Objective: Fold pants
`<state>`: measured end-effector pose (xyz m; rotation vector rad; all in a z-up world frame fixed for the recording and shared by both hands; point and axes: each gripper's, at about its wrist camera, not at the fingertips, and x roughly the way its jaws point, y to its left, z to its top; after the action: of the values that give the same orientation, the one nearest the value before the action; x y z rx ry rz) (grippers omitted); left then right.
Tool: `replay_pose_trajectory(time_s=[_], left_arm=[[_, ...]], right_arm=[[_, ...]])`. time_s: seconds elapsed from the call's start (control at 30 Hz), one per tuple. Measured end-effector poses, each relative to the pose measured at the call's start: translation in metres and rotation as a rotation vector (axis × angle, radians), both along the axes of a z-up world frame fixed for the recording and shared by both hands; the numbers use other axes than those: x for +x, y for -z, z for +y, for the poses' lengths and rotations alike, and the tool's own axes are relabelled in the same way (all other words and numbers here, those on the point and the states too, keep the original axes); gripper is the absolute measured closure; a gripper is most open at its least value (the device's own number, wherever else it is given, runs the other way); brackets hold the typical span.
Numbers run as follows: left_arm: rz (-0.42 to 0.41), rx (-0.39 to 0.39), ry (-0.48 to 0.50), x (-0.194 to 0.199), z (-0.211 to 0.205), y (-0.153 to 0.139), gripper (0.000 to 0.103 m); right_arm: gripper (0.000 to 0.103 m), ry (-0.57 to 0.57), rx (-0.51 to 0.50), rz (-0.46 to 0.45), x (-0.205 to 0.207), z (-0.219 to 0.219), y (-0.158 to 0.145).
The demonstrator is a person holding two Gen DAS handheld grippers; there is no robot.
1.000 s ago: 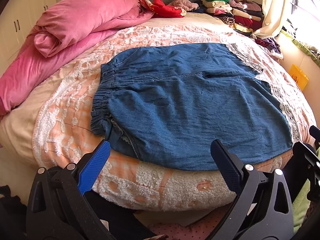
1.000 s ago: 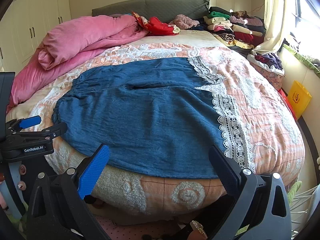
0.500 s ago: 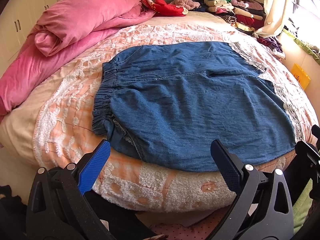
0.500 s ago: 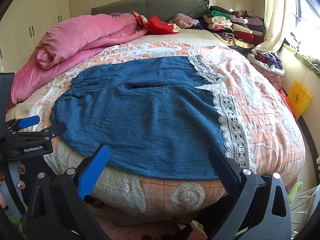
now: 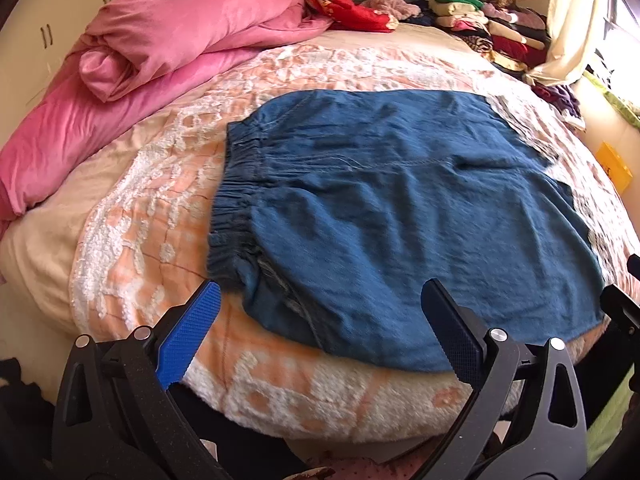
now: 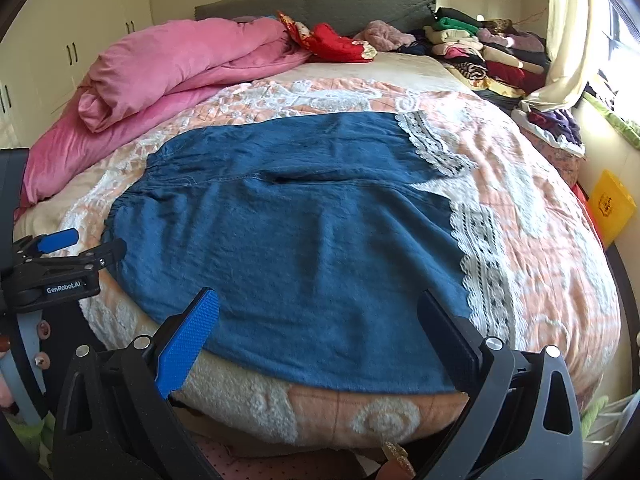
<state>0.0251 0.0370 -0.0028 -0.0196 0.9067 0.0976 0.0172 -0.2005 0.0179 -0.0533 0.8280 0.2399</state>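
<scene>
The blue pants point(image 5: 404, 216), spread flat on the bed point(image 5: 132, 216), look soft, light and floppy, best pinched at the near waistband corner and near hem while the left gripper point(image 5: 320, 336) and right gripper point(image 6: 318, 334) hover spread and empty.

Pants point(image 5: 400, 208) smeared by motion blur in left view — lace hems point(image 5: 516, 120) indistinct; wardrobe point(image 6: 72, 40) cropped

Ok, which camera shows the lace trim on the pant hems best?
Right wrist: the lace trim on both legs of the pants lies sharp and unobstructed. Left wrist shows only blurred slivers of it at the far right edge.
</scene>
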Motion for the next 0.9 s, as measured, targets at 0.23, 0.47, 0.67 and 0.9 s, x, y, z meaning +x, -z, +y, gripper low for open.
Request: replay_pose_trajectory(time_s=[0.23,0.47,0.67,0.9], left_arm=[[0.005,-0.012,-0.050,0.020,0.025,0.001,0.009],[0.013,-0.044,-0.096,0.043,0.054,0.001,0.009],[0.032,-0.057,-0.121,0.070,0.076,0.001,0.009],[0.036,-0.083,-0.130,0.099,0.096,0.002,0.009]], right_arm=[[0.004,-0.062,-0.021,0.001,0.032,0.020,-0.005],[0.004,-0.125,-0.054,-0.018,0.068,0.044,-0.010],[0.004,-0.169,-0.075,-0.037,0.107,0.060,-0.016],[0.004,-0.217,-0.072,-0.027,0.153,0.076,-0.018]])
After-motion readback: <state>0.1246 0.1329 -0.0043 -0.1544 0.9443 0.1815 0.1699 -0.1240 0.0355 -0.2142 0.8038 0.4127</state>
